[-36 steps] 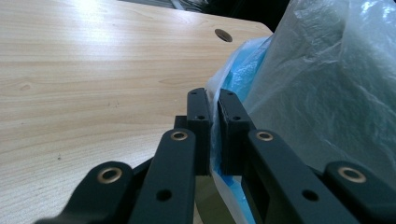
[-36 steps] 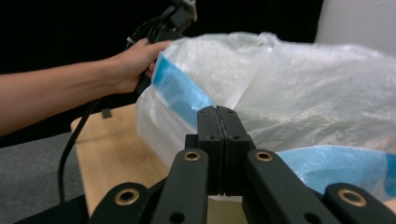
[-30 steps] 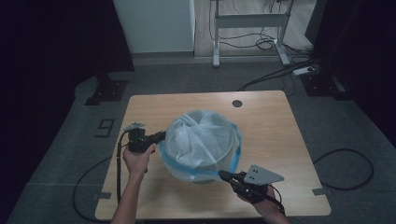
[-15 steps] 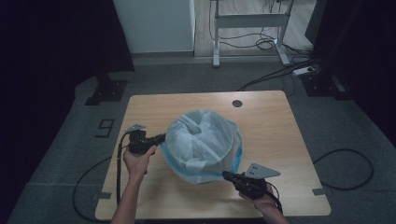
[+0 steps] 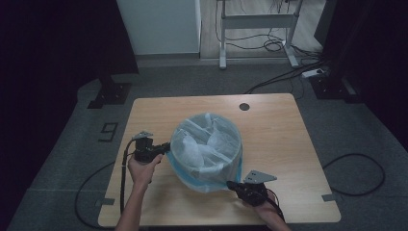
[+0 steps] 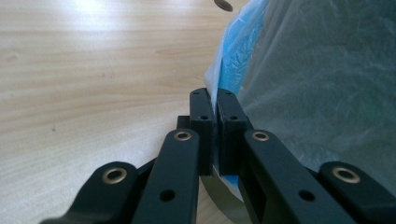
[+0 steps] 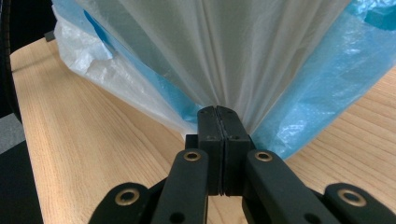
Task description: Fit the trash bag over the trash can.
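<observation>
Change noted: against the earlier high views, the right gripper (image 5: 234,184) sits lower and nearer the table's front edge, drawing the translucent white plastic liner bag (image 5: 207,144) down the front of the round bin (image 5: 236,166); the bag's mouth now looks flatter across the top. The left gripper (image 5: 166,146) has barely shifted. Judged meaning: the liner is being stretched down over the rim, and this seating step is well along but unfinished.

Holdings: left gripper clenched on the bag's edge, with a fold of blue film (image 6: 233,60) beside it; right gripper (image 7: 217,112) pinching gathered white film at the base.

Location: bin and bag stand mid-table on the light wooden table (image 5: 288,139).

Count:
- bins: one
- liner films: two (white, blue)
- grippers: two
- tables: one (with one dark round port (image 5: 244,106))
</observation>
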### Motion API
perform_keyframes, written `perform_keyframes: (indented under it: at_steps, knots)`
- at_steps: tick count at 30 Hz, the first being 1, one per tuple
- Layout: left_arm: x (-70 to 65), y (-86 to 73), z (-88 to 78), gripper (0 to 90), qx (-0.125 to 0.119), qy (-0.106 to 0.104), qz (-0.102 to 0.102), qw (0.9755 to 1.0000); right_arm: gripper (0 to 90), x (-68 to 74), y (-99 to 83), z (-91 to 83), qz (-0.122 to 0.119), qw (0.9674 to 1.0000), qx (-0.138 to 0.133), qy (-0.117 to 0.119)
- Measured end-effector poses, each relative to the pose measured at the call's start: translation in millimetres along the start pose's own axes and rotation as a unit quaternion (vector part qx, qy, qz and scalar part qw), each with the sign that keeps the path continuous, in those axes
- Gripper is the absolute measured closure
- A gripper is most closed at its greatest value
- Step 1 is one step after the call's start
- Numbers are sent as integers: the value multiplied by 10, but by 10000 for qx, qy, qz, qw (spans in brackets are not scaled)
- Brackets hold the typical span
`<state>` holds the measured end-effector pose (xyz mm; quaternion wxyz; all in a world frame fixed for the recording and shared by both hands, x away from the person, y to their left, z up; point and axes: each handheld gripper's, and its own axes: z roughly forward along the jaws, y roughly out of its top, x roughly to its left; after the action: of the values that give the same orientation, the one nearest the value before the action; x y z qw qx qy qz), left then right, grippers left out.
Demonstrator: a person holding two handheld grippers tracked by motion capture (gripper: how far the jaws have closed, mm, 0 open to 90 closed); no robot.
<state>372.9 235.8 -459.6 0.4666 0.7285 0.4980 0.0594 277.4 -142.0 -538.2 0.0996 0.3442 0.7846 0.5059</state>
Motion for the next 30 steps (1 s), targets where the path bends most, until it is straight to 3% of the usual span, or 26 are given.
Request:
perform_keyframes:
  at_steps: [14, 20, 22, 24, 26, 28, 30]
  knots:
    - [108, -226, 42, 863, 213, -95, -223, 9995, 881, -37, -57, 7, -7, 9999, 153, -52]
    - [126, -257, 70, 855, 354, -82, -227, 9991, 878, -54, -64, 5, 17, 9998, 156, -79]
    - [121, -256, 60, 840, 332, -74, -214, 9992, 840, -56, -64, -4, 23, 9999, 112, -73]
    - [114, -251, 7, 752, 135, -35, -164, 9998, 698, -41, -53, -33, -21, 10000, -48, -76]
    - [124, -241, -89, 588, -118, 62, -133, 9998, 578, -19, -29, -89, -18, 9995, -287, -104]
    - [141, -231, -203, 459, -312, 107, -76, 9994, 492, -11, -8, -150, -5, 9986, -524, -112]
    - [152, -227, -262, 421, -375, 101, -13, 9992, 456, -9, -2, -181, 0, 9979, -639, -131]
